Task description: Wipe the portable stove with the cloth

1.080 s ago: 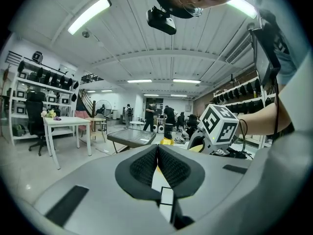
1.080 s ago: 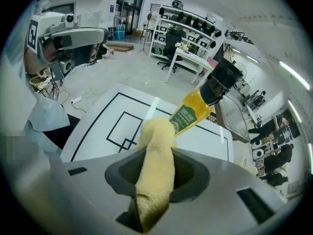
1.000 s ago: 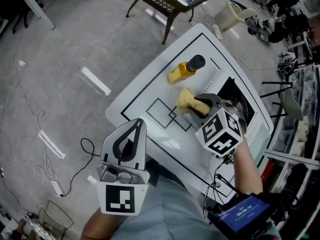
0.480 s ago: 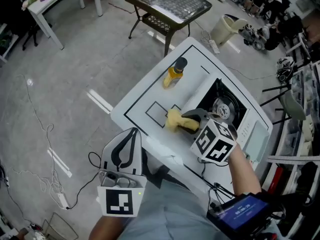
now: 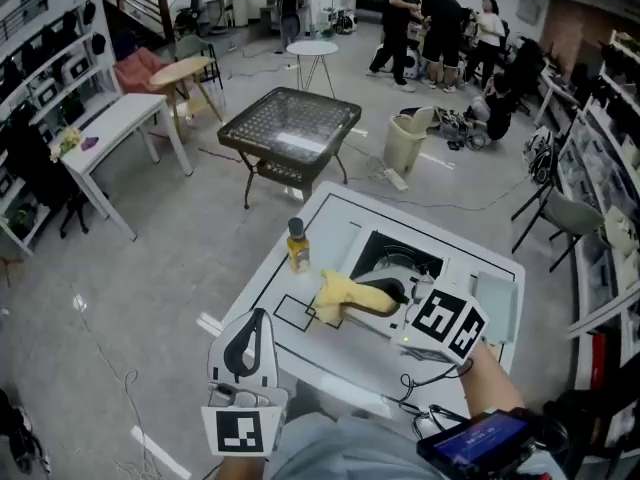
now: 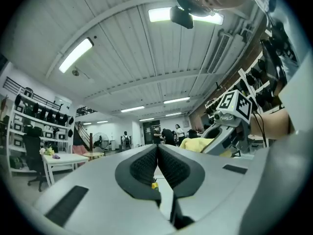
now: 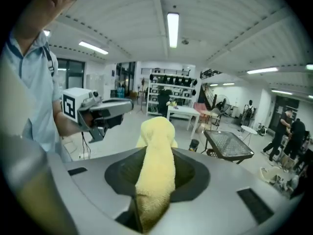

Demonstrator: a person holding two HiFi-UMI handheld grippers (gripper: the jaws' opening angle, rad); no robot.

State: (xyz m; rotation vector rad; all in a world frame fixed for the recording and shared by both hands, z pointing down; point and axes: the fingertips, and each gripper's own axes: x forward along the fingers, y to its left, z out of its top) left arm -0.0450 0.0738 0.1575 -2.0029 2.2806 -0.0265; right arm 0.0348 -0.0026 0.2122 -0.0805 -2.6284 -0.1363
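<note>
Two hand-held grippers occupy the lower half of the head view. The left gripper (image 5: 254, 320), at lower left, has its jaws closed together with nothing between them. The right gripper (image 5: 366, 298), right of centre, is clamped on the yellow cloth (image 5: 330, 296). The portable stove (image 5: 398, 260) sits on the white table (image 5: 330, 360), immediately right of the cloth in frame. A yellow bottle (image 5: 297, 246) stands to the cloth's upper left.
</note>
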